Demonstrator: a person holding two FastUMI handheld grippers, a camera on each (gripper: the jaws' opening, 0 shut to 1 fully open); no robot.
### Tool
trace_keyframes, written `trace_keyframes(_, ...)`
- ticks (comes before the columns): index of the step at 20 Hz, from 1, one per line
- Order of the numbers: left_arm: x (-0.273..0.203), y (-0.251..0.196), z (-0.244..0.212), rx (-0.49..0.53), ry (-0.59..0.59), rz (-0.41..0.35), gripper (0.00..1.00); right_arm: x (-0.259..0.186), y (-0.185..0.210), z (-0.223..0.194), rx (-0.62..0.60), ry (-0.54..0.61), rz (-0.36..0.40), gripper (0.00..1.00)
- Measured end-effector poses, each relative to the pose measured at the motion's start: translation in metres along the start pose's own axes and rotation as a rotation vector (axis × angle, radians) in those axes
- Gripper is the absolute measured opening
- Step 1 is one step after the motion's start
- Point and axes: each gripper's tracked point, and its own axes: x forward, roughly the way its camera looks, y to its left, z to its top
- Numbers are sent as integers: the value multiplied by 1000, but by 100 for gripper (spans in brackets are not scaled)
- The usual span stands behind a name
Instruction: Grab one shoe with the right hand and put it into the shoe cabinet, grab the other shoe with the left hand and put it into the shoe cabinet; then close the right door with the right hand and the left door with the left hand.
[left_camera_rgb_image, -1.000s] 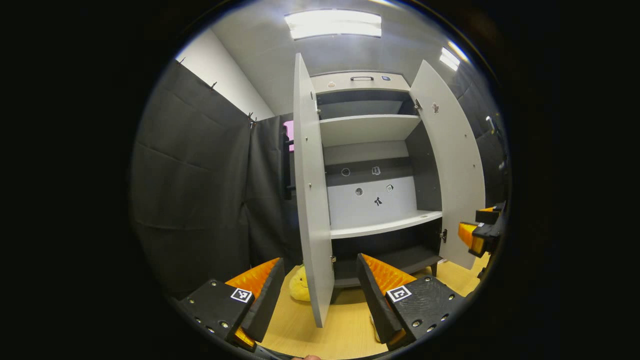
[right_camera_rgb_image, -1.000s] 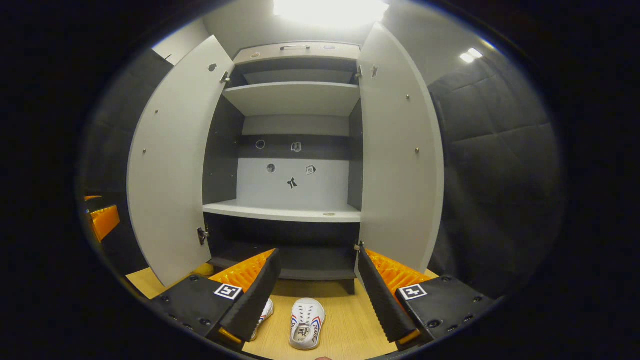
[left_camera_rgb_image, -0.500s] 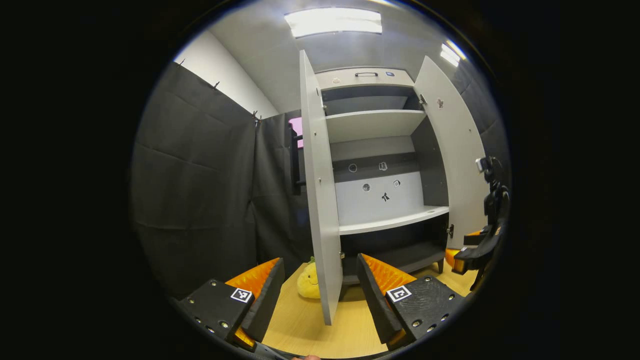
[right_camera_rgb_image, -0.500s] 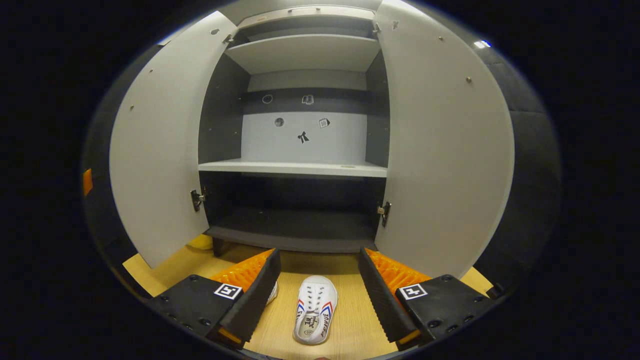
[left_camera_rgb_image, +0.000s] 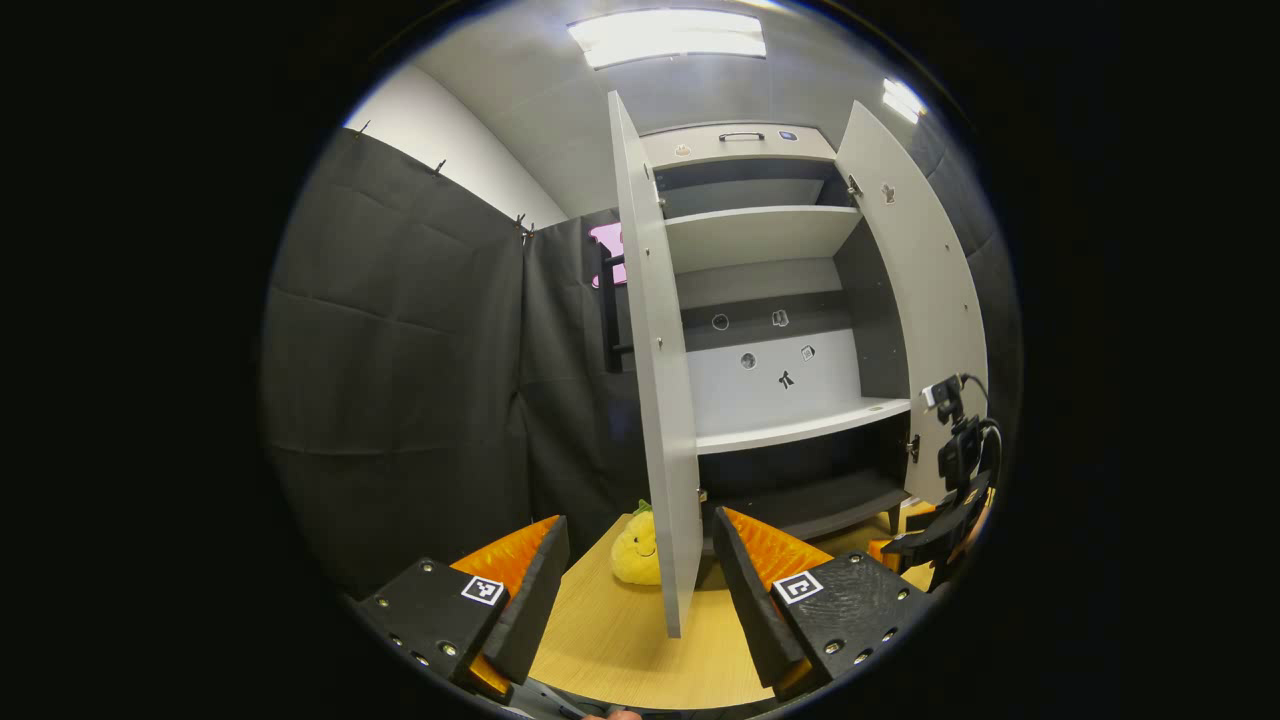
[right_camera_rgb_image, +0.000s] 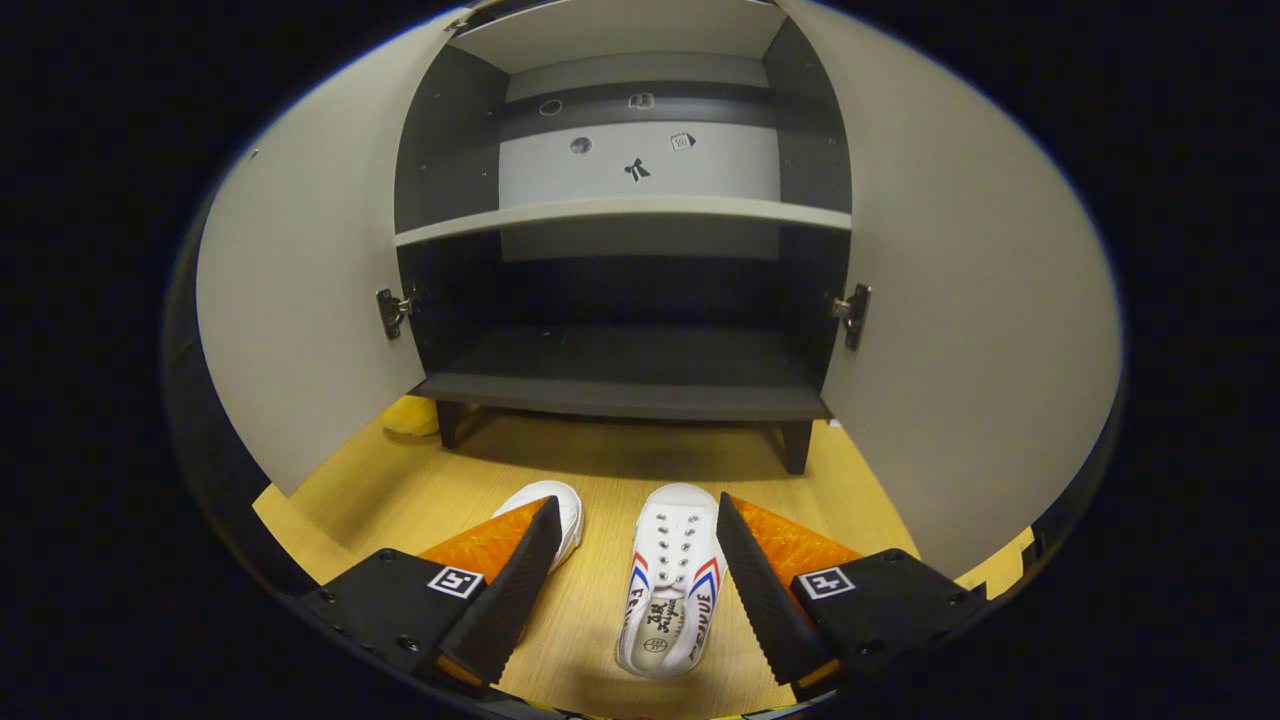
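Note:
In the right gripper view, two white shoes with red and blue stripes lie on the wooden floor before the cabinet. One shoe (right_camera_rgb_image: 668, 580) rests between my open right gripper (right_camera_rgb_image: 632, 590) fingers. The other shoe (right_camera_rgb_image: 556, 505) is partly hidden behind the left finger (right_camera_rgb_image: 500, 590). The grey shoe cabinet (right_camera_rgb_image: 620, 370) stands with both doors open: left door (right_camera_rgb_image: 300, 300), right door (right_camera_rgb_image: 960, 320). Its shelves hold nothing. In the left gripper view, my left gripper (left_camera_rgb_image: 637, 590) is open and holds nothing, off to the left of the cabinet (left_camera_rgb_image: 800, 430). The right gripper (left_camera_rgb_image: 940, 530) shows low at the far right.
A yellow plush toy (left_camera_rgb_image: 635, 550) sits on the floor behind the left door (left_camera_rgb_image: 660, 380), also seen as a yellow plush toy (right_camera_rgb_image: 410, 415) beside the cabinet leg. Black cloth walls (left_camera_rgb_image: 400, 380) close in the left side. The floor (right_camera_rgb_image: 420, 490) is light wood.
My right gripper has dropped lower and closer to the floor, so the shoe now lies between its fingers. The left gripper view has shifted slightly, with the cabinet sliding right.

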Motion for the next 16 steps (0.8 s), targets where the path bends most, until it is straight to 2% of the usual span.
trace_keyframes(4, -1, 0, -6, 2, 16, 7, 78, 18, 5, -33, 15, 112, 33, 98)
trace_keyframes(8, -3, -2, -9, 5, 24, 10, 78, 34, 6, -56, 10, 188, 31, 96)
trace_keyframes(10, -4, -3, -10, 3, 28, 12, 78, 41, 7, -63, 18, 214, 34, 88)
trace_keyframes(14, -5, -11, -11, 2, 33, 8, 78, 55, 6, -82, 15, 293, 28, 82)
trace_keyframes(16, -5, -13, -11, 4, 32, 8, 78, 63, 2, -89, 22, 320, 8, 72)
